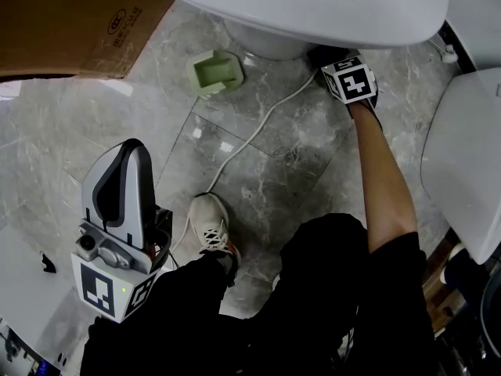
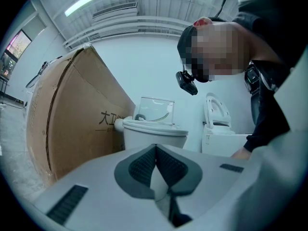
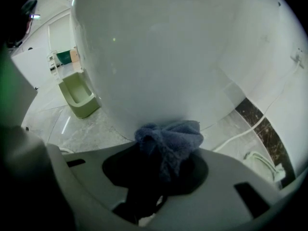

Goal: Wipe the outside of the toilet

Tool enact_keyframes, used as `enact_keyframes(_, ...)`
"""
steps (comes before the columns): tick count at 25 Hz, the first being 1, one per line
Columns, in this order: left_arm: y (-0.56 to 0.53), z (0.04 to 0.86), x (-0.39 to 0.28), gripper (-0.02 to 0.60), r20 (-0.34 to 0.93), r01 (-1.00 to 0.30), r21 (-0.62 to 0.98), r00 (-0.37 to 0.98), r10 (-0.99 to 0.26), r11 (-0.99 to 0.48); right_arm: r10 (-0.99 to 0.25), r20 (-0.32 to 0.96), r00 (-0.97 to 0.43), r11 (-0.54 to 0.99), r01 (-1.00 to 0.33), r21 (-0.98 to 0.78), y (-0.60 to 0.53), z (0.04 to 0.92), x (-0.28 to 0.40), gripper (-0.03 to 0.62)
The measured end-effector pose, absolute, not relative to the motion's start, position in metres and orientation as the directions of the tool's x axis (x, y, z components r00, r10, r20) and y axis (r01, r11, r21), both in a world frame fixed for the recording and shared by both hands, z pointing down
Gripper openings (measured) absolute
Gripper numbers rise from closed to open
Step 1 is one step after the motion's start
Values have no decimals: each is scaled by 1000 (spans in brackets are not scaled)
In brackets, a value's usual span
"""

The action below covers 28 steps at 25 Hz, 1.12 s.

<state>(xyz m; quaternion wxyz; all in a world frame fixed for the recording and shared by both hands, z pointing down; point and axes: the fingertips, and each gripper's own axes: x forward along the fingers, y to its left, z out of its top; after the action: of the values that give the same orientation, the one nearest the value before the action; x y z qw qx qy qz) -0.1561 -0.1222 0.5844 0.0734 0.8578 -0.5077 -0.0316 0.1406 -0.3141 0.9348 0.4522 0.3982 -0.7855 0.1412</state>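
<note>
The white toilet bowl point(image 1: 313, 6) fills the top of the head view, its pedestal point(image 1: 266, 44) below it. My right gripper point(image 1: 329, 57) reaches under the bowl's right side, next to the pedestal. In the right gripper view it point(image 3: 166, 150) is shut on a bunched blue cloth point(image 3: 169, 137), and the cloth's top touches the curved white outside of the bowl point(image 3: 159, 57). My left gripper point(image 1: 129, 151) is held back near the person's left knee, far from the toilet. Its jaws point(image 2: 155, 163) are shut, with nothing between the grey pads point(image 2: 142, 167).
A pale green container point(image 1: 214, 73) sits on the marble floor left of the pedestal. A white cable point(image 1: 250, 139) runs across the floor toward a shoe point(image 1: 211, 225). Cardboard point(image 1: 70, 22) lies at top left. Another white fixture point(image 1: 462, 163) stands at the right.
</note>
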Motion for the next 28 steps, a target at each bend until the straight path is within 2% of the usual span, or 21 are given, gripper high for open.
enact_keyframes(6, -120, 582, -151, 9, 23, -868, 155, 481, -876, -472, -625, 705, -335, 563, -819, 110, -290, 892, 173, 127)
enact_keyframes(14, -110, 570, -137, 9, 20, -875, 126, 472, -881, -466, -806, 438, -397, 462, -885, 48, -238, 767, 207, 129)
enact_keyframes(23, -92, 557, -131, 9, 20, -899, 101, 431, -902, -427, -902, 179, -394, 408, -912, 48, -168, 631, 225, 129)
enact_keyframes(28, -81, 547, -142, 9, 4, -924, 79, 375, -927, -373, -941, 77, -330, 338, -933, 122, -125, 574, 264, 127)
